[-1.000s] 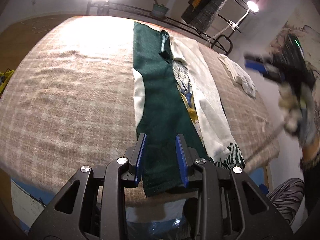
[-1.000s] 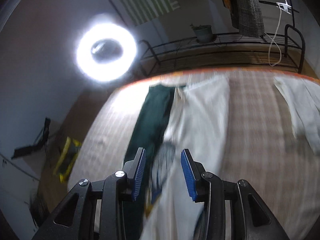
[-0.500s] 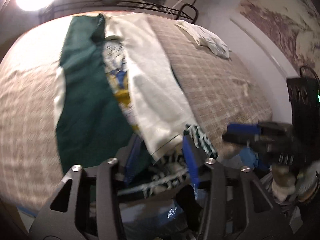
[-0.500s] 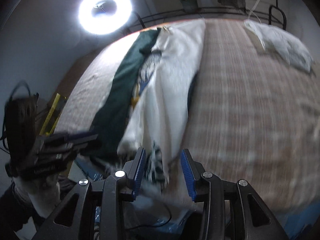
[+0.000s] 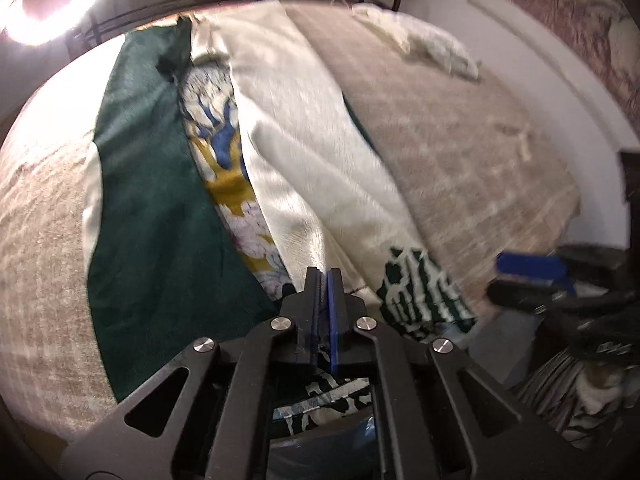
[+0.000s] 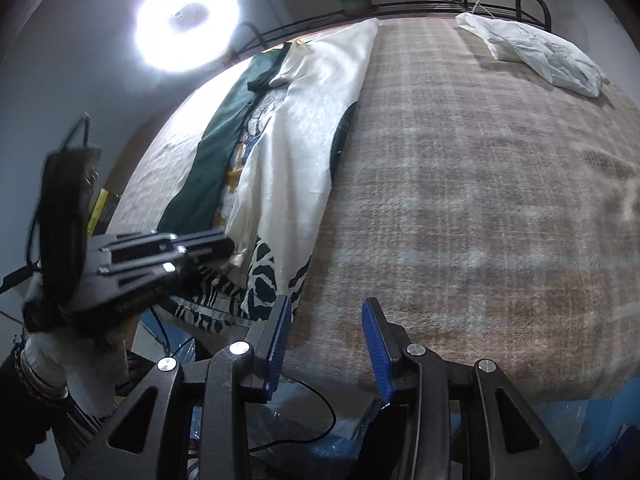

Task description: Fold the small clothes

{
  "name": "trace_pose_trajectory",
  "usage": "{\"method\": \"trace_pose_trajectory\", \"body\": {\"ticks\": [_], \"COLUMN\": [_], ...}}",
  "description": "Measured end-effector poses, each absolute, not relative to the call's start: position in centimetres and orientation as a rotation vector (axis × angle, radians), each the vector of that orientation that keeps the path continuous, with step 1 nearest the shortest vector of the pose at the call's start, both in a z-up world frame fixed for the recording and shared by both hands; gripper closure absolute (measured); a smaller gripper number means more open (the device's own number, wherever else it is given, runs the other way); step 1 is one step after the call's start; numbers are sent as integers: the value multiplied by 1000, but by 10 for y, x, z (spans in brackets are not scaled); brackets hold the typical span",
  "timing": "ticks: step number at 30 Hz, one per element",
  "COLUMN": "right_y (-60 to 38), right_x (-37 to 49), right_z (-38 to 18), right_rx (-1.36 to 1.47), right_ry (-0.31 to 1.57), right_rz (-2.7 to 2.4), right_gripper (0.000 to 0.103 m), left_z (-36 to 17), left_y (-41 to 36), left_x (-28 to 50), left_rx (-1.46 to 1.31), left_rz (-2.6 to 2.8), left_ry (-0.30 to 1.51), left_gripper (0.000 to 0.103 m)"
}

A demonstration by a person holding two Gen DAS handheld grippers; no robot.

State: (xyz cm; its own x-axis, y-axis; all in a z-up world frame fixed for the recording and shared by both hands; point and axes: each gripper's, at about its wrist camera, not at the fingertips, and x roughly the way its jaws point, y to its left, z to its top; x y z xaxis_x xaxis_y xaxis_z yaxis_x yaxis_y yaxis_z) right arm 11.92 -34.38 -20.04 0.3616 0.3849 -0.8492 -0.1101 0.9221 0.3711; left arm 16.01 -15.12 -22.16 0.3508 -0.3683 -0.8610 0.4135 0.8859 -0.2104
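Observation:
A long folded garment (image 5: 168,216) lies lengthwise on the plaid-covered surface: a dark green side, a cream side (image 5: 320,168), a yellow, blue and white print between them, and a green-and-white striped hem (image 5: 420,292) at the near edge. My left gripper (image 5: 323,280) is shut on the cream fabric near that hem. It also shows in the right wrist view (image 6: 224,240), clamped at the garment's near end (image 6: 280,184). My right gripper (image 6: 324,320) is open and empty over the plaid cover, just right of the striped hem (image 6: 264,280).
A crumpled white cloth (image 6: 540,56) lies at the far right corner of the plaid cover (image 6: 480,200). A ring light (image 6: 186,26) glares at the back left. A metal rack (image 6: 400,4) runs behind the far edge. Blue plastic (image 6: 592,432) shows below the near edge.
My left gripper moved right from the green side to the cream fabric by the hem and shut on it. My right gripper swung down to the near edge, staying open.

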Motion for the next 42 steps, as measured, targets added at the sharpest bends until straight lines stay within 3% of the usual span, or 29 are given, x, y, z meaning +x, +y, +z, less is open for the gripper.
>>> {"method": "trace_pose_trajectory", "body": {"ticks": [12, 16, 19, 21, 22, 25, 29, 34, 40, 41, 42], "right_y": [-338, -341, -341, -340, -339, -335, -332, -329, -318, -316, -315], "right_x": [132, 135, 138, 139, 139, 138, 141, 145, 150, 150, 151], "right_z": [-213, -212, -215, -216, -216, -214, -214, -216, -227, -226, -226], "right_rx": [347, 375, 382, 382, 376, 362, 362, 371, 353, 342, 333], "right_ry": [1197, 1189, 1200, 1206, 1207, 1203, 1204, 1214, 1250, 1242, 1244], "right_rz": [358, 346, 332, 333, 333, 340, 353, 368, 383, 381, 388], "right_gripper": [64, 64, 64, 64, 64, 64, 64, 64, 66, 72, 87], "left_z": [-222, -201, -202, -215, -223, -240, -236, -224, -248, -251, -251], "left_y": [-111, -129, -155, -166, -167, -162, -140, -104, -83, -82, -81], "left_x": [159, 148, 145, 149, 153, 159, 161, 164, 171, 170, 171], "left_rx": [-45, 19, 148, 233, 240, 223, 114, -147, -355, -369, -374], "left_rz": [-421, -455, -473, -427, -416, -416, -429, -466, -465, -471, -465], "left_ry": [1143, 1037, 1011, 1043, 1067, 1116, 1119, 1132, 1220, 1230, 1233], "left_gripper": [99, 58, 55, 55, 60, 97, 103, 103, 103, 103, 103]}}
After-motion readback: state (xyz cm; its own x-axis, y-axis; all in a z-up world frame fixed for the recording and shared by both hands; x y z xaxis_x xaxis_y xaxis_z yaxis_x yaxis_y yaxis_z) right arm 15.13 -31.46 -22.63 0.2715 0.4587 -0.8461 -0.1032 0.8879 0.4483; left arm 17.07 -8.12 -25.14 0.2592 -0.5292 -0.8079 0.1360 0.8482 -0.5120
